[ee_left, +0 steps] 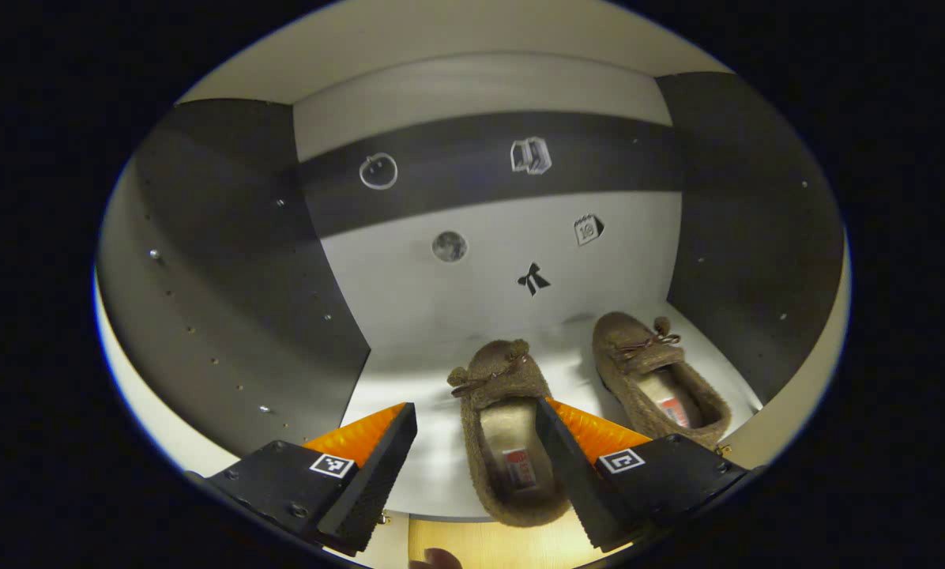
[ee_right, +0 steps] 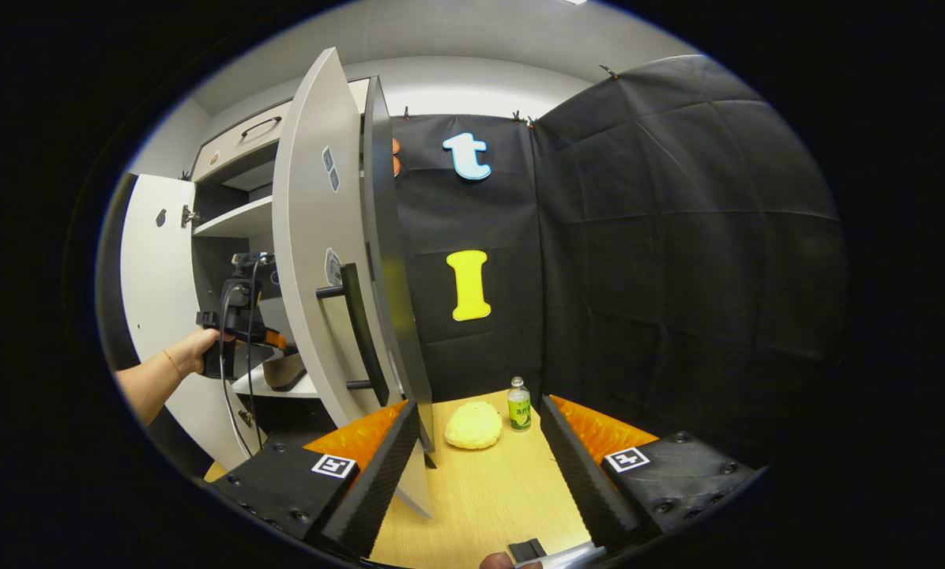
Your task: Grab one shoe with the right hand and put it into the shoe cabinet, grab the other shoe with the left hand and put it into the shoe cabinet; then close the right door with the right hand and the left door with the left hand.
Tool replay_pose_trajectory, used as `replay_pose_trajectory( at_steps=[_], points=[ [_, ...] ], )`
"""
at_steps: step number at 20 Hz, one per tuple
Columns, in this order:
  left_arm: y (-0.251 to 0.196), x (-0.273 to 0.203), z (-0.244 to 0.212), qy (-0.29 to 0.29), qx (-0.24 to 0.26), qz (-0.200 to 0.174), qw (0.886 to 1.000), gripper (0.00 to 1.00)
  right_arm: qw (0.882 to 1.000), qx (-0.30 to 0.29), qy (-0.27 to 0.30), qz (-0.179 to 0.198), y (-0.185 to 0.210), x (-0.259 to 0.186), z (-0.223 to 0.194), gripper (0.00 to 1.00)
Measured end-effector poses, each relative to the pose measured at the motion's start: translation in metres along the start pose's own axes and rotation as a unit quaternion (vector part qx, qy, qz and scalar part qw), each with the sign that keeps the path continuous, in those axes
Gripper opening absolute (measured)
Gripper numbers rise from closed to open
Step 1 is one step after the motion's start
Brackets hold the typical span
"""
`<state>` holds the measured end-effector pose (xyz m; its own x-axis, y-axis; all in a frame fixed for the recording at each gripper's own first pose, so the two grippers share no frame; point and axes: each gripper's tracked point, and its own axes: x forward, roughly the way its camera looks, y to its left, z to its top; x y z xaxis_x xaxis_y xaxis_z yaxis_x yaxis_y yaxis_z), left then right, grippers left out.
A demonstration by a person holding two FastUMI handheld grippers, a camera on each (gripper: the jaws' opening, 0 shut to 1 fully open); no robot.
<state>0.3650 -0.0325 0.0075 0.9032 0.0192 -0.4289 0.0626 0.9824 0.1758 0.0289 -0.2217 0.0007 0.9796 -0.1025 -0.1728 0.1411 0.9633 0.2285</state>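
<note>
The left claw (ee_left: 476, 466) is spread open inside the shoe cabinet (ee_left: 227, 284), one finger at the near shoe (ee_left: 504, 427)'s 3 o'clock edge; pulling out carelessly could drag that shoe off the shelf (ee_left: 433, 442). The far shoe (ee_left: 654, 371) lies at 1 o'clock. The right claw (ee_right: 480, 474) hangs open and empty over the desk (ee_right: 480, 498), the right door (ee_right: 322, 261) at 11 o'clock; a misjudged push could jam it against the left hand (ee_right: 196, 352).

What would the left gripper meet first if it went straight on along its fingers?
Probably the near shoe: it lies on the shelf between the open fingers of the left gripper, nearer the right one. Past it stands the cabinet's back wall. The second shoe lies off to the right.
</note>
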Motion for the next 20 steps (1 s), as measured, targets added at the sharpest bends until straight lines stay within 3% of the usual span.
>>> replay_pose_trajectory(
  at_steps=[5, 9, 10, 11, 12, 13, 17, 20],
  points=[
    [-0.01, -0.086, 0.018, -0.084, -0.002, -0.022, 0.996, 0.96, 1.0, 0.009, -0.011, 0.003, 0.006, 0.017, 0.016, 0.98],
    [-0.027, -0.156, 0.022, -0.158, 0.0, -0.041, 0.987, 0.99, 1.0, -0.008, -0.024, 0.013, 0.017, 0.031, 0.031, 0.98],
    [-0.031, -0.171, 0.019, -0.171, -0.008, -0.046, 0.984, 0.96, 0.999, -0.012, -0.027, 0.017, 0.02, 0.036, 0.033, 1.0],
    [-0.036, -0.183, 0.014, -0.18, -0.017, -0.05, 0.982, 0.93, 0.999, -0.013, -0.029, 0.02, 0.024, 0.04, 0.035, 0.98],
    [-0.039, -0.198, 0.009, -0.184, -0.028, -0.051, 0.981, 1.0, 0.999, -0.014, -0.029, 0.023, 0.027, 0.045, 0.034, 0.98],
    [-0.039, -0.207, 0.002, -0.185, -0.036, -0.049, 0.981, 1.0, 0.999, -0.014, -0.029, 0.024, 0.028, 0.049, 0.034, 0.98],
    [-0.022, -0.24, -0.031, -0.183, -0.044, -0.012, 0.982, 0.96, 0.999, -0.014, -0.03, 0.029, 0.032, 0.056, 0.035, 0.98],
    [-0.015, -0.261, -0.049, -0.185, -0.054, -0.009, 0.981, 0.96, 0.999, -0.011, -0.033, 0.033, 0.035, 0.058, 0.037, 0.98]
  ],
)
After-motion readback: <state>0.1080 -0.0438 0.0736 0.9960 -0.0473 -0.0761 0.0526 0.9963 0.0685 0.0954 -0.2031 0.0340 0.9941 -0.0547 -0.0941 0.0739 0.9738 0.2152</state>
